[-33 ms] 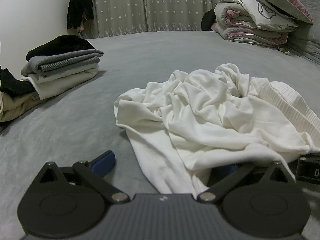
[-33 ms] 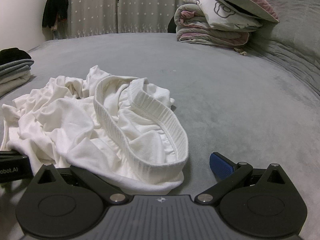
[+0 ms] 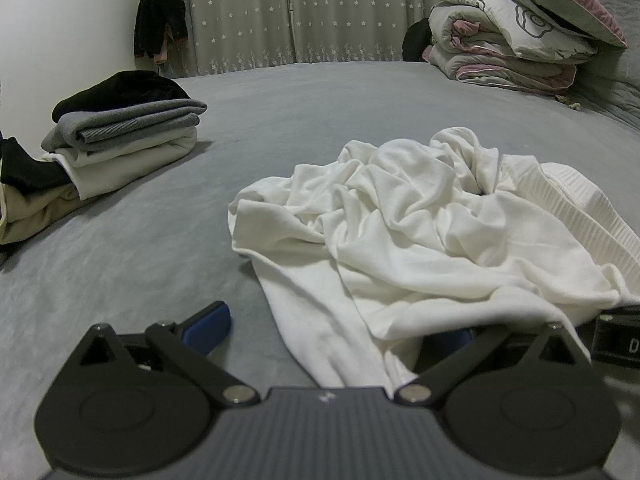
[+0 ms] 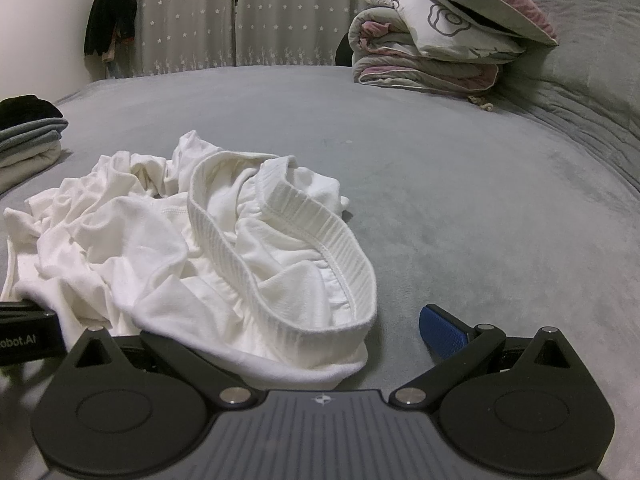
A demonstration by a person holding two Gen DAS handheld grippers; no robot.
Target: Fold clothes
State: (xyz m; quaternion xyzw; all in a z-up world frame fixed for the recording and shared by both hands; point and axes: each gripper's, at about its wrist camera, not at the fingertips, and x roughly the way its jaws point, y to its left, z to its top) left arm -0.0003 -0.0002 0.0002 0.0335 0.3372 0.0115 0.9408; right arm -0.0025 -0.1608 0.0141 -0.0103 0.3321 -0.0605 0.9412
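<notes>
White garment (image 3: 420, 240) lies crumpled on the grey bed (image 3: 300, 120), just ahead of both my grippers. It is bunched and wrinkled, nothing squared up. From the right wrist view its ribbed waistband (image 4: 320, 216) loops open on the near right side of the heap, with the rest of the cloth spilling to the left.

My left gripper (image 3: 332, 336) is spread wide. Its left blue pad (image 3: 208, 328) sits on bare bedding, and the right one is mostly tucked under a fold of the cloth. A flap of the fabric drapes between the fingers down to the gripper body, but the pads are not pressing on it, so there is no grip.

My right gripper (image 4: 248, 332) is also fully spread. Its right blue pad (image 4: 442, 330) sits on bare bedding just beside the waistband; the left finger is hidden under the garment edge. The cloth lies between the fingers, not pinched.

The stack of folded clothes (image 3: 124, 136), black over grey over white, sits well to the left. The rolled quilt and pillows (image 3: 520, 40) are at the far right, curtains (image 3: 260, 12) behind, and a dark jacket (image 3: 160, 16) hangs on the wall.
</notes>
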